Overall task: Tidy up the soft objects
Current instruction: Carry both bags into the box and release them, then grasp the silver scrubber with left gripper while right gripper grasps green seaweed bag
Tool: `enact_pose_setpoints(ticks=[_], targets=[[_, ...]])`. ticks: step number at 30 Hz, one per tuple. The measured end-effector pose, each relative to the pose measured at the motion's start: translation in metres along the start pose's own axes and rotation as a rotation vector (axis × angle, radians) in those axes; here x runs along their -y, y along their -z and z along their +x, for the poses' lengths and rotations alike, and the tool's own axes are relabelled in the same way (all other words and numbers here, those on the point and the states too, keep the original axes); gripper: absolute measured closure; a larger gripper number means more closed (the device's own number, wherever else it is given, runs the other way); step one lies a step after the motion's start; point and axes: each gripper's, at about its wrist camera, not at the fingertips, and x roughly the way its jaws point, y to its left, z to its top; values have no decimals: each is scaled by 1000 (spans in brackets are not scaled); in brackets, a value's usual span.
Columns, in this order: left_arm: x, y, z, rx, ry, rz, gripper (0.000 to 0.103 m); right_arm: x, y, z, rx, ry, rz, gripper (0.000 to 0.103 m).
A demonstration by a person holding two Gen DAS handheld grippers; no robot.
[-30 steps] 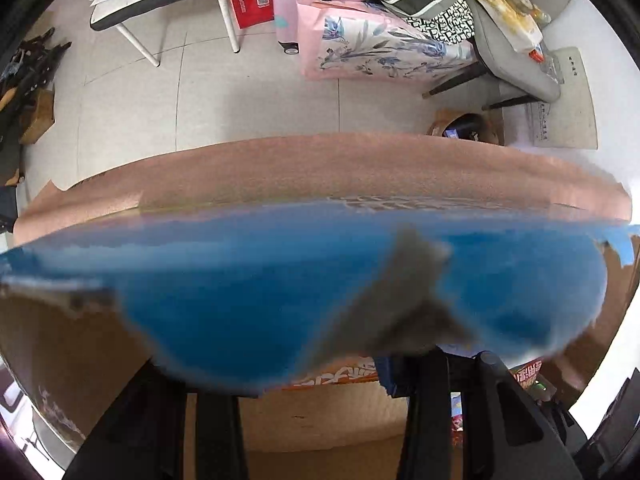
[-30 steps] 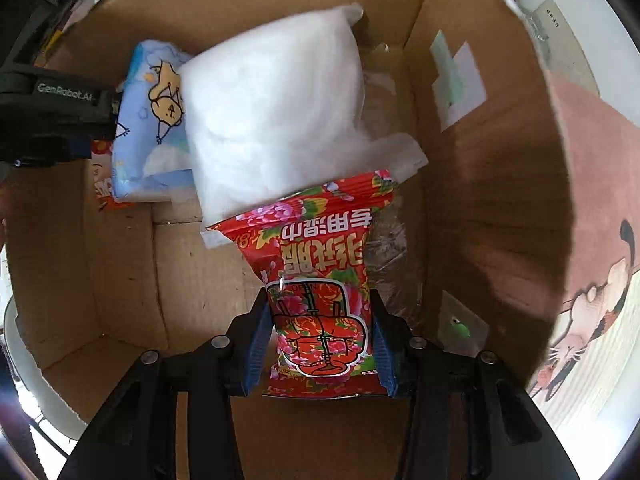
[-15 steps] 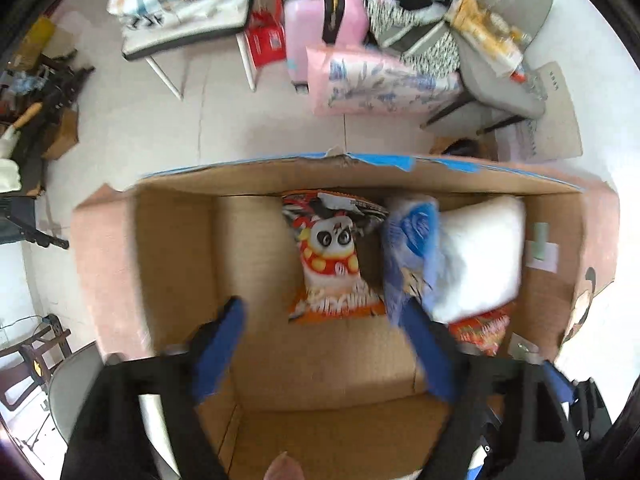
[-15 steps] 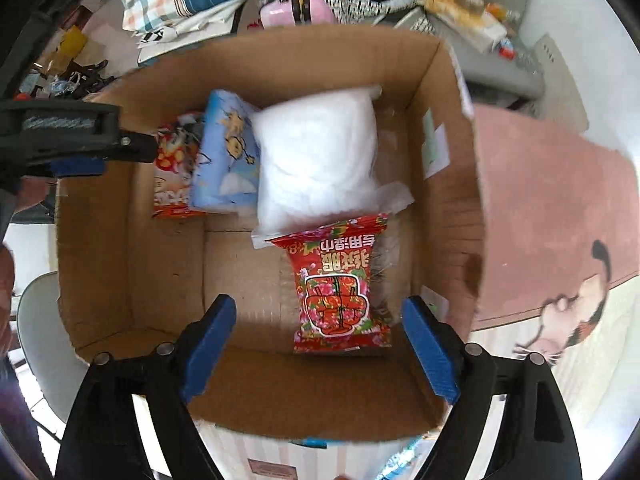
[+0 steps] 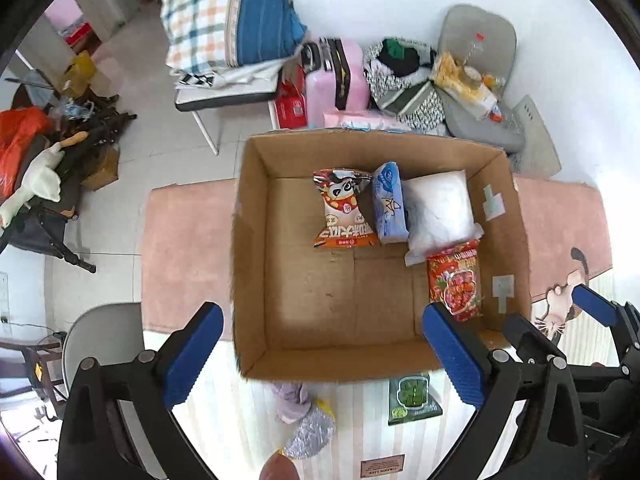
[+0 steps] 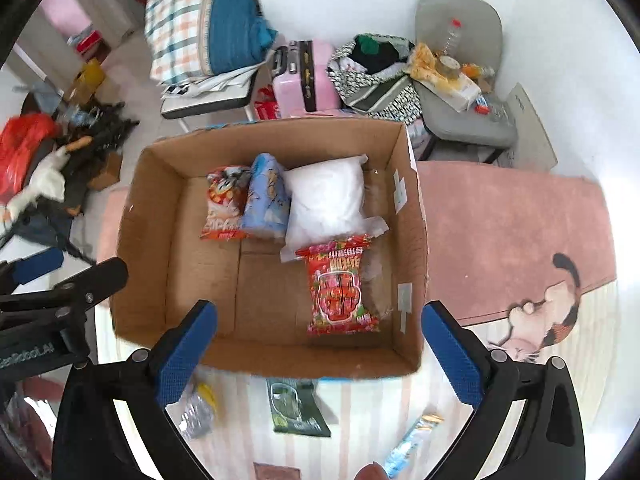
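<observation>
An open cardboard box [image 5: 250, 240] [image 6: 416, 248] holds an orange panda snack bag [image 5: 344, 210] [image 6: 222, 204], a light blue pack [image 5: 388, 204] [image 6: 266, 196], a white pillow pack [image 5: 438, 210] [image 6: 326, 200] and a red floral bag [image 5: 456, 284] [image 6: 340, 288]. My left gripper [image 5: 320, 344] is open and empty, above the box's near edge. My right gripper [image 6: 320, 340] is open and empty, above the box's near wall. In front of the box lie a dark green pack [image 5: 414, 398] [image 6: 296, 404], a silver and lilac bundle [image 5: 306, 426] and a blue wrapper [image 6: 410, 442].
The box stands on a table with a pink mat [image 6: 500, 232] and striped cloth [image 5: 240, 420]. Beyond are a chair with folded blankets [image 5: 232, 20], a pink suitcase [image 5: 336, 76], a grey chair with clutter [image 6: 460, 92] and floor clutter at left [image 5: 48, 160].
Both grippers let go of their packs in the box, opened wide, and pulled back and up. The light blue pack and the red floral bag now lie in the box.
</observation>
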Motion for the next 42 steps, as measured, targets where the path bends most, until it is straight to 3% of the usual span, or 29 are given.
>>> enact_pose_setpoints(ticks=[4, 7, 10, 13, 14, 16, 18, 23, 26, 31, 33, 37, 40, 42], targets=[[-4, 26, -25, 64, -24, -6, 1, -2, 24, -20, 28, -28, 1, 0], [-10, 61, -31, 106, -112, 8, 1, 0, 50, -15, 10, -53, 8, 0], [-14, 97, -15, 84, -167, 16, 1, -2, 82, 7, -50, -77, -9, 0], [-20, 134, 27, -8, -194, 36, 4, -11, 110, 46, -150, -84, -48, 0], [-22, 144, 43, -48, -181, 37, 12, -15, 118, 58, -175, -81, -57, 1], [-26, 161, 75, -143, -167, 36, 50, -23, 131, 83, -211, -54, -83, 8], [-30, 172, 103, -218, -140, 21, 51, -30, 138, 108, -241, -15, -100, 20], [-24, 181, 145, -300, -96, 66, 47, -38, 146, 153, -291, 48, -107, 20], [-18, 179, 156, -328, -22, 71, 39, -37, 155, 167, -323, 29, -94, 51], [-6, 185, 161, -375, 31, 66, 42, -20, 178, 161, -365, -17, -60, 56], [-7, 193, 167, -415, 74, 22, 55, -12, 192, 159, -398, -31, -58, 57], [-9, 213, 181, -477, 127, -46, 58, 3, 223, 155, -454, -63, -49, 57], [-5, 216, 182, -463, 115, -38, 58, 10, 233, 154, -448, -92, -20, 53], [-6, 217, 185, -470, 130, -67, 58, 12, 237, 155, -448, -83, -8, 41]])
